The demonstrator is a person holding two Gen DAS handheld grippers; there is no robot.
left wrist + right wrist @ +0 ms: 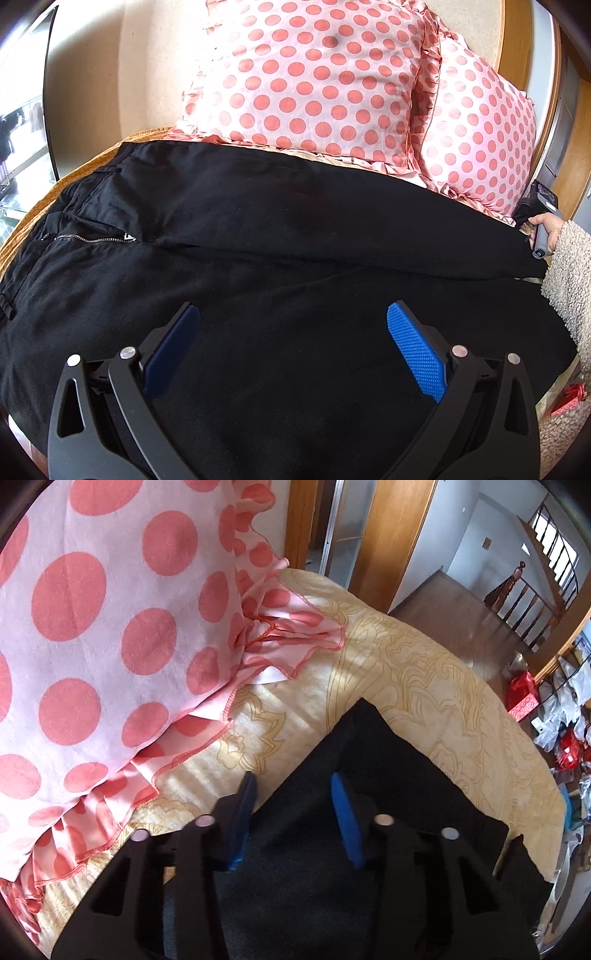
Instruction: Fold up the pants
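Note:
Black pants (258,229) lie spread across the bed, waistband and zipper (92,238) at the left, legs running to the right. My left gripper (291,317) is open and empty, hovering over the near leg. My right gripper shows at the far right of the left wrist view (541,221), held in a hand at the leg ends. In the right wrist view my right gripper (293,786) is open, its blue pads (345,812) on either side of the edge of the black leg cuff (369,746), not closed on it.
Two pink polka-dot pillows (314,74) (92,627) lie at the head of the bed, just beyond the pants. A yellow patterned bedsheet (424,664) covers the bed. Past the bed edge are a wooden floor, a stair rail and cluttered bags (565,716).

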